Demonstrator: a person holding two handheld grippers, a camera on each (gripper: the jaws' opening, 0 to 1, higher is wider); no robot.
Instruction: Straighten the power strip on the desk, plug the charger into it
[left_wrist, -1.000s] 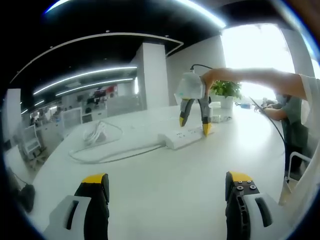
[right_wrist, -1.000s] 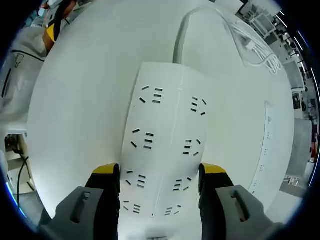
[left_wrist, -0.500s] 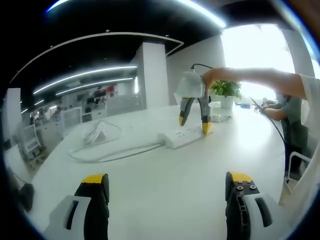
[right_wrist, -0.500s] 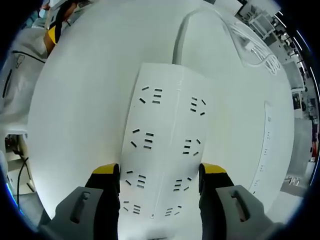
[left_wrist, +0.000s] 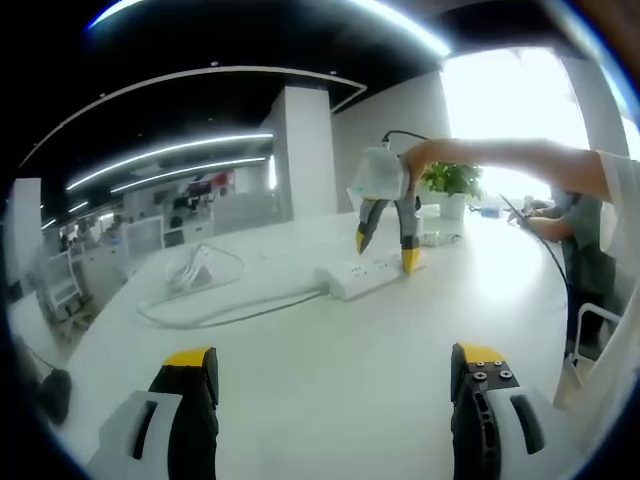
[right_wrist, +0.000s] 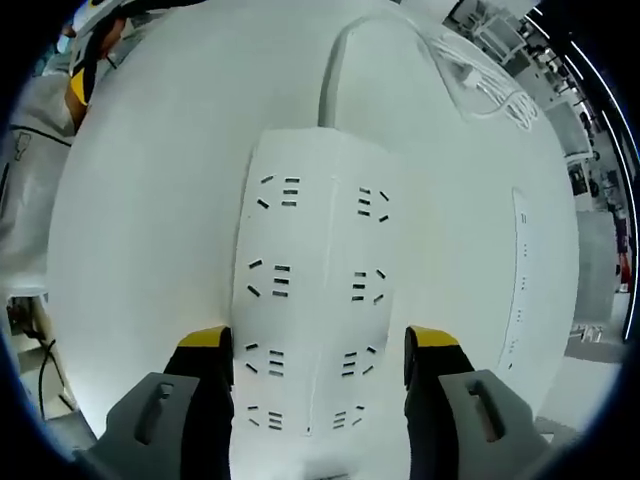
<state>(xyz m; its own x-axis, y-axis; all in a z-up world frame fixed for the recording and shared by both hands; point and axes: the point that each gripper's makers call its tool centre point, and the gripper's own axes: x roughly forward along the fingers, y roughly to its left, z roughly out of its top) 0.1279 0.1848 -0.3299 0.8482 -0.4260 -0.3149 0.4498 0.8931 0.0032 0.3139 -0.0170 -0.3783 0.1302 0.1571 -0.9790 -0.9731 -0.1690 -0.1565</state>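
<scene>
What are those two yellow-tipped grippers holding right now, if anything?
Nothing is held. The right gripper stands open, its jaws on either side of the power strip near its end. The left gripper is open over the desk.

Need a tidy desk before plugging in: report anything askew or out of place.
The power strip lies slanted across the white desk, and its cable trails in a loose curve toward a coiled white charger cable. The right gripper has its open jaws on either side of the strip. Nothing looks spilled or damaged.
</scene>
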